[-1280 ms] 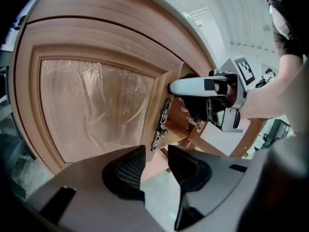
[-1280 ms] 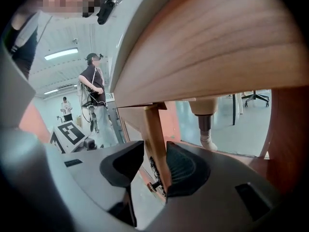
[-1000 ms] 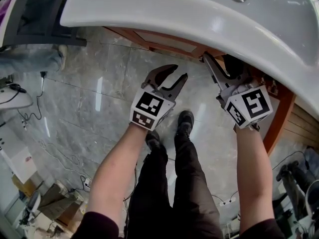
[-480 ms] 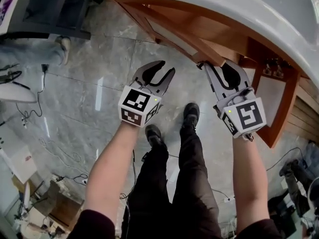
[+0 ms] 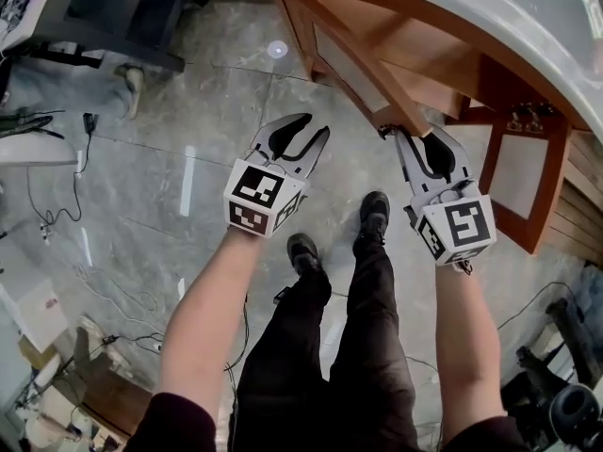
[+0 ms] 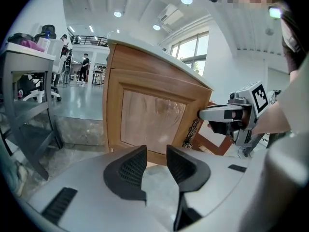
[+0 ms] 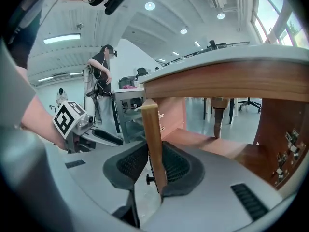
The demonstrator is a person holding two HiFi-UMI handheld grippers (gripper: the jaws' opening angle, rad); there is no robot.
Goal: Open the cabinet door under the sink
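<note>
The wooden cabinet door [image 5: 350, 53] under the white sink [image 5: 490, 17] stands swung out, its pale panel [image 6: 152, 117] facing my left gripper. My right gripper [image 5: 419, 137] holds the door's free edge [image 7: 152, 134] between its pads, just above a small dark knob [image 7: 149, 179]; its jaws are closing on that edge. From the left gripper view, the right gripper [image 6: 212, 114] clasps the door beside an ornate handle [image 6: 191, 132]. My left gripper [image 5: 316, 125] hovers over the floor left of the door, apart from it, jaws closing with nothing between them [image 6: 155, 170].
The second door [image 5: 556, 177] stands at the right, with hinges [image 5: 528, 116] above it. The cabinet's wooden inside [image 5: 415, 55] shows under the sink. The person's shoes [image 5: 303, 252] stand on the marble floor below the grippers. A dark table frame [image 5: 113, 17] and cables [image 5: 57, 205] lie at left.
The door has swung out from under the sink with the right gripper on its edge. Both grippers have drawn back from the cabinet, and more of its inside shows.
</note>
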